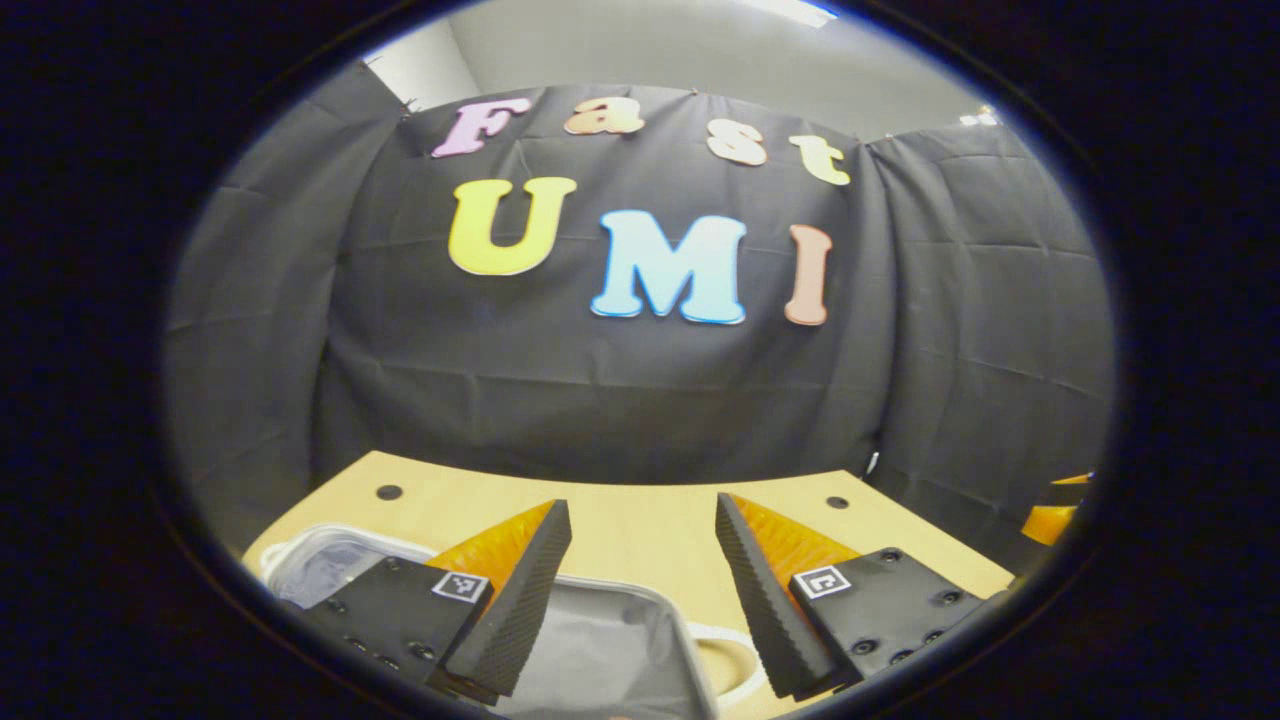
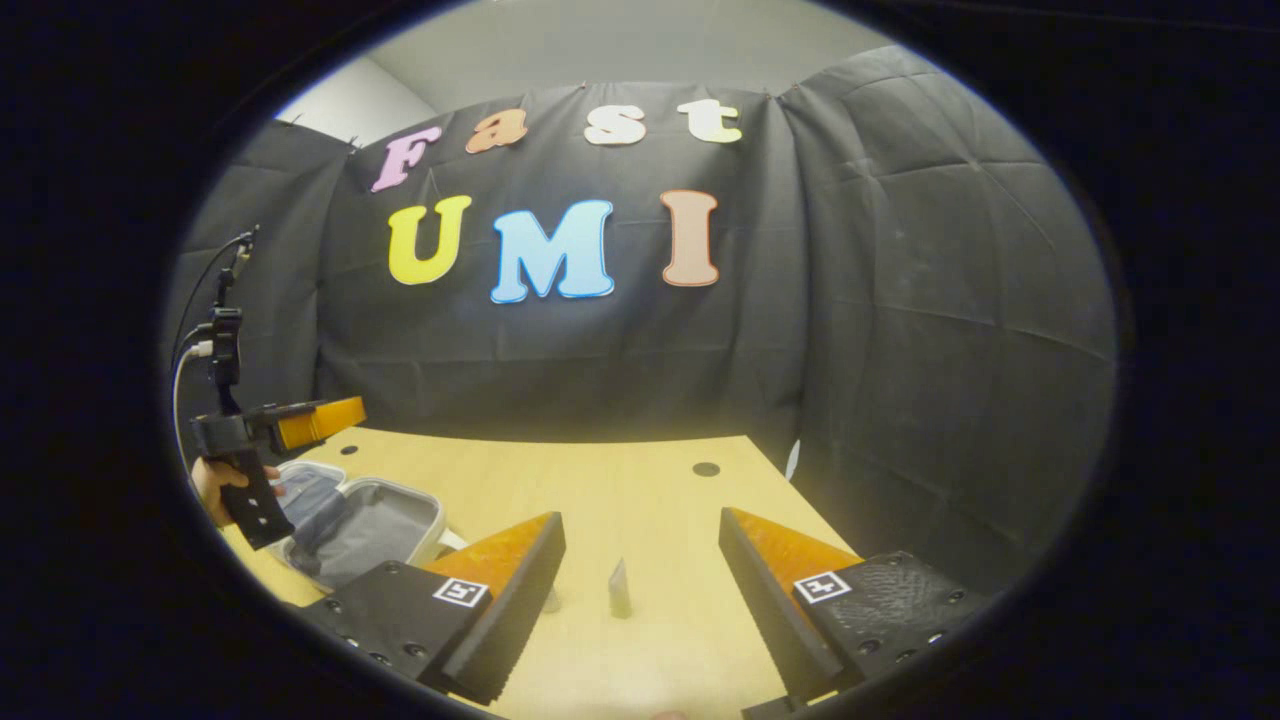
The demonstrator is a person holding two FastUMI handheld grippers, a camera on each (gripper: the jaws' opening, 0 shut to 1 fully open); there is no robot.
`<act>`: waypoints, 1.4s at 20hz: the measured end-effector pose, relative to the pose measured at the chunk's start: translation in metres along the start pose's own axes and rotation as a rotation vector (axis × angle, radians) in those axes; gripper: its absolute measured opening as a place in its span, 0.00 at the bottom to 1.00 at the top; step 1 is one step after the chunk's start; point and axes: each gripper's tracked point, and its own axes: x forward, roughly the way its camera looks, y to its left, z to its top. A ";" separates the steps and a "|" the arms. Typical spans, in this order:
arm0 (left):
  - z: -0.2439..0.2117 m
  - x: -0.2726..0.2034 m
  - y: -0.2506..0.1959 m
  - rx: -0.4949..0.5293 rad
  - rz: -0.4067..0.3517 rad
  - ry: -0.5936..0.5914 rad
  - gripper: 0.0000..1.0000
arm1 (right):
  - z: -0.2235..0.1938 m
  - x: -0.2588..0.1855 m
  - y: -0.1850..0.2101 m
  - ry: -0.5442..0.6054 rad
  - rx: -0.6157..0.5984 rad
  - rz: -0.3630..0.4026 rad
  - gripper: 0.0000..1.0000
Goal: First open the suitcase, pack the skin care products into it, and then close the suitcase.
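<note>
The suitcase (image 1: 610, 640) lies open on the wooden table (image 1: 640, 520), with a white rim and grey lining, right under my left gripper (image 1: 640, 510), which is open and holds nothing. In the right gripper view the open suitcase (image 2: 365, 520) sits at the left. The left gripper (image 2: 340, 412) hovers above it, held by a hand (image 2: 215, 485). My right gripper (image 2: 641, 520) is open and empty. A small grey skin care tube (image 2: 620, 590) stands on the table ahead, between its fingers. A second small item (image 2: 551, 600) peeks out beside the left finger.
Black cloth walls close off the table's far and right sides. The tabletop has round holes (image 2: 706, 468) near its far edge. In the left gripper view, part of the right gripper (image 1: 1060, 508) shows at the far right edge.
</note>
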 end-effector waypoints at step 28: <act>-0.259 0.068 -0.192 0.085 -0.148 0.406 0.41 | -0.051 0.059 -0.011 0.139 -0.037 0.160 0.95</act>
